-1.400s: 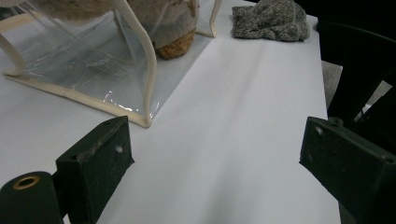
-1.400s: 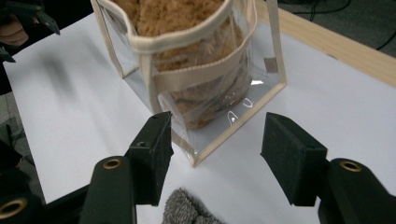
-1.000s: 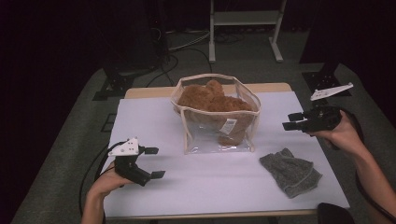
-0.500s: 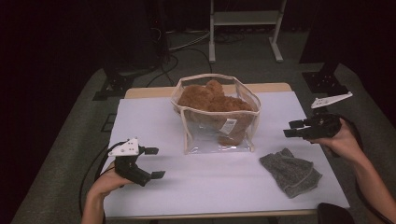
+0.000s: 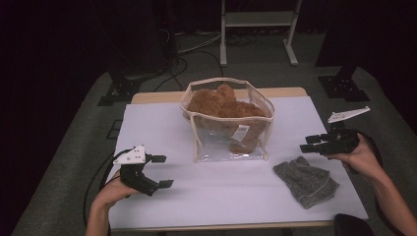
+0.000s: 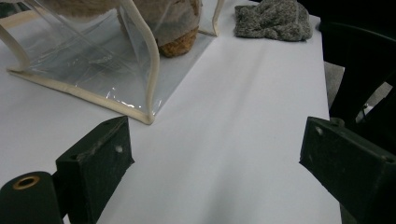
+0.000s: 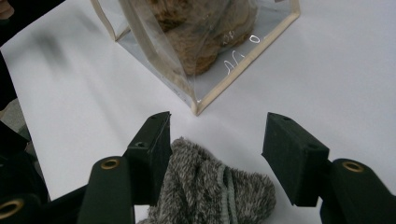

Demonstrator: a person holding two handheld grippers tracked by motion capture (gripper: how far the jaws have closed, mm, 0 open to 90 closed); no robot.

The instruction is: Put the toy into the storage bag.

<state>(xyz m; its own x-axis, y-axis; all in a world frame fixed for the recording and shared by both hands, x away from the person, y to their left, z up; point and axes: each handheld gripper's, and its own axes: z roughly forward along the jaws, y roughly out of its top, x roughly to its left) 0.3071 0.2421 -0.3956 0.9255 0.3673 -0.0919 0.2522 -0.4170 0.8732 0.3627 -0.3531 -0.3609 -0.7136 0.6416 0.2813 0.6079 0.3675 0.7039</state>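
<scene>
Since the right tongs [image 7: 215,158] hover half-open over the grey sock [image 5: 306,181], near the bench's front right corner, they could pinch just fluff & drop it, or nudge the clear bag [image 5: 227,123] at bench centre. Nothing held yet. Left tongs [image 5: 157,171], front left, wide open, empty.

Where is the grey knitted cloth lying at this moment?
In the high view the grey knitted cloth lies on the white table near its front right corner, just right of the clear bag and below the right gripper.
</scene>
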